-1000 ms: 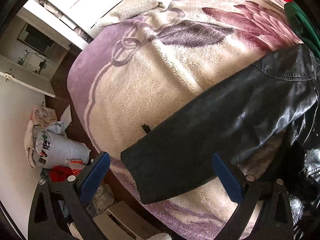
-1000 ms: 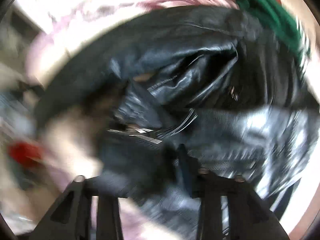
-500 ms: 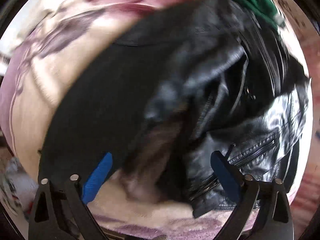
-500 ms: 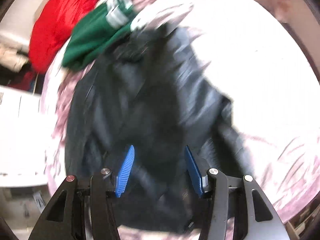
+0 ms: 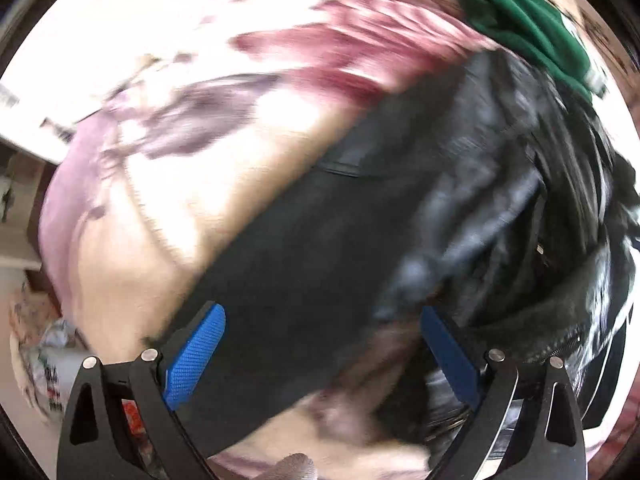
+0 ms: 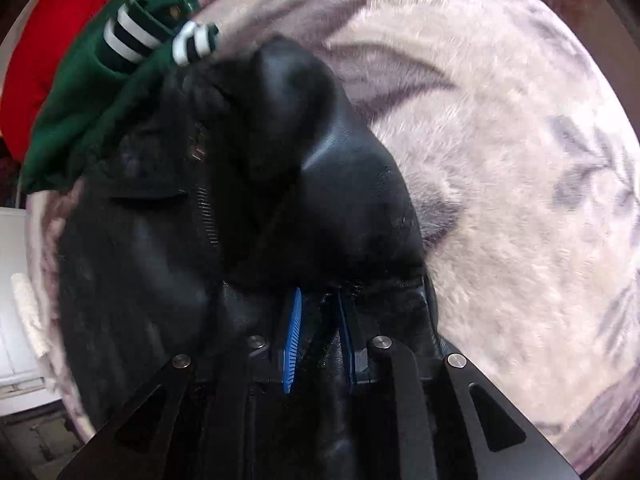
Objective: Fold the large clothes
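Note:
A black leather jacket [image 5: 360, 248] lies on a floral fleece blanket [image 5: 168, 200] on the bed. In the left wrist view one sleeve stretches toward the lower left. My left gripper [image 5: 320, 320] is open, its blue pads wide apart just above the sleeve end, holding nothing. In the right wrist view the jacket [image 6: 160, 260] is bunched, with a zipper showing. My right gripper [image 6: 320, 312] is shut on a fold of the jacket's edge, the blue pads close together with leather between them.
A green garment with striped cuffs [image 6: 120, 80] and a red garment [image 6: 52, 40] lie at the jacket's far end. The green garment also shows in the left wrist view [image 5: 528, 28]. Bare blanket [image 6: 500, 200] spreads right of the jacket. Bags and clutter [image 5: 40, 340] sit on the floor left of the bed.
My right gripper opened, then closed on the jacket's edge. My left gripper swung right over the jacket, then back over the sleeve, still open. Both views are motion blurred.

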